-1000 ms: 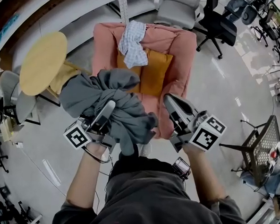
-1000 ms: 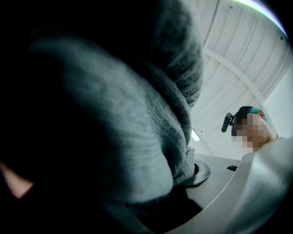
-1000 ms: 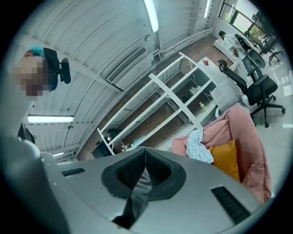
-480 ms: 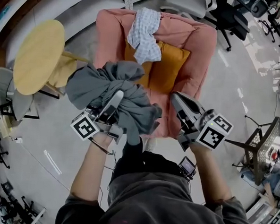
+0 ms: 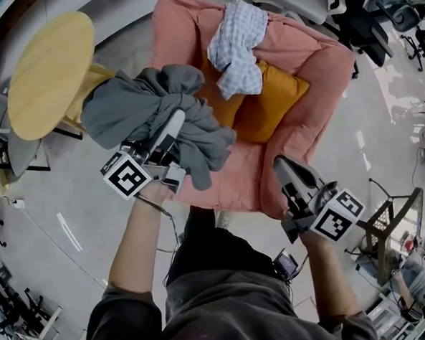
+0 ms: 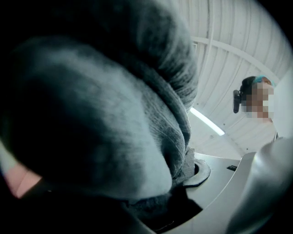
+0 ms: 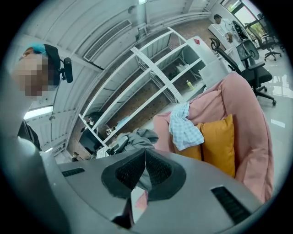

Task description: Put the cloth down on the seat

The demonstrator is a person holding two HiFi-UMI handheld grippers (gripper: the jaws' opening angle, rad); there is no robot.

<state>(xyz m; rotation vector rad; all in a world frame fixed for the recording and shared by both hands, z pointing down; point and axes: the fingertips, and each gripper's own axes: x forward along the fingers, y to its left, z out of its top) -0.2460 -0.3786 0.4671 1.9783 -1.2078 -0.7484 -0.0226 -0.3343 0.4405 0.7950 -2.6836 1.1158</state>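
Grey cloth [image 5: 148, 111] is clamped in the left gripper [image 5: 170, 131], with the jaws held wide on bunched fabric. The bundle's long axis runs crosswise to the jaws, over the armchair's [image 5: 326, 72] left arm edge. Bare seat [image 5: 233, 178] is just right of that gripper, bounded ahead by an orange cushion [image 5: 270, 108] and checked cloth [image 5: 238, 49]. A round table [image 5: 50, 73] is left. The right gripper [image 5: 284, 166] is closed and empty.
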